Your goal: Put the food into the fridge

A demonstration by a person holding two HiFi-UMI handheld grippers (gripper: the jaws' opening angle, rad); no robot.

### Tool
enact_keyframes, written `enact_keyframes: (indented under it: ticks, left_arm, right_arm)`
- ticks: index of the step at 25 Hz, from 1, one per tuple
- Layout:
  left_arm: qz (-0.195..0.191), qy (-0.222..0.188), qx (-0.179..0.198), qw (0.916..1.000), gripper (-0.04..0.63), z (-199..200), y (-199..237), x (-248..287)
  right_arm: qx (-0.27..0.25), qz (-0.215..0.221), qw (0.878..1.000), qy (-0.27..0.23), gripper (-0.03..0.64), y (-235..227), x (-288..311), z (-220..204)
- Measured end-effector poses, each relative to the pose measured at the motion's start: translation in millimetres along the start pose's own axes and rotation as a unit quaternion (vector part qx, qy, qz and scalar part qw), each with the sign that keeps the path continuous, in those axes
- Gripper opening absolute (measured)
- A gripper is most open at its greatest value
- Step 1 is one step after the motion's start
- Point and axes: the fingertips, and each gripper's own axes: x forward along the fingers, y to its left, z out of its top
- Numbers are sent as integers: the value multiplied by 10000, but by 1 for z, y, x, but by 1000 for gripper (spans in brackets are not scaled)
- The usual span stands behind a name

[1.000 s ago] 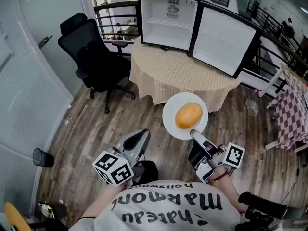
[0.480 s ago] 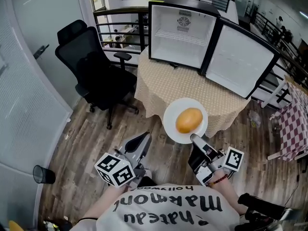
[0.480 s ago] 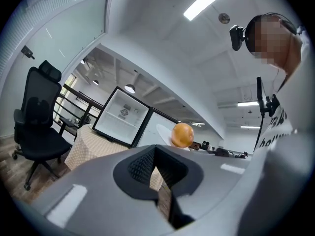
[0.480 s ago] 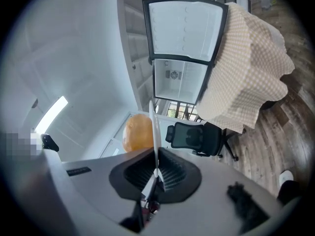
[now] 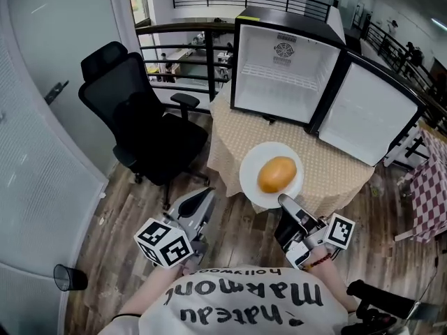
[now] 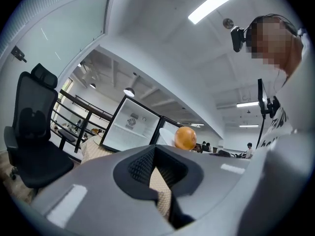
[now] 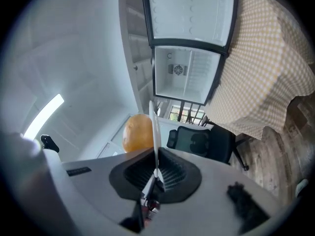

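Presently the right claw (image 5: 285, 201) is clamped on the near rim of a white plate (image 5: 253, 179). In the right gripper view the plate (image 7: 155, 127) runs edge-on between the ribbed black pads (image 7: 170, 173), which press on both its faces. The left claw (image 5: 199, 199) holds nothing. Its jaws stand a narrow way apart, and in the left gripper view a strip of checked cloth shows through the gap between the dark ribbed pads (image 6: 140, 163).

The food (image 5: 276, 174) is a smooth, rounded, golden-orange lump lying at the middle of the plate. It is outside the fridge (image 5: 279, 75), and the plate is carried level over the near edge of the desk (image 5: 335, 166).

The plate is round, thin and glossy. The desk is round, under a beige checked cloth that hangs in folds. The fridge is a small black box with a white lining and a wire shelf, standing on the desk. Its door (image 5: 367, 117) is swung wide to the right. A black mesh-backed chair (image 5: 140, 117) stands on the wood-plank floor (image 5: 126, 215) to the left.
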Motion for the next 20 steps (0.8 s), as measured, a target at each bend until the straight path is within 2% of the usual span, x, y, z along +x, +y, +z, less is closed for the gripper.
enact_keyframes:
  ticks: [7,13,16,20]
  left_arm:
    - [-155,-74,46,9998,5,24,47,16]
    - [-212,35,-279,9994,5,11,70,33]
    - [-366,158,-477,9981,5,1,75,49]
    - [-499,244,-516,9971,5,-3,78,71]
  right_arm:
    - [-67,-164,9998,-64,28,-19,43,5]
    - [-144,-308,9994,-36,28,-31,60,11]
    - [-101,-400,9991,-109,28,-39,60,19]
    - [-23,-526,9985,-152,28,-55,65,33]
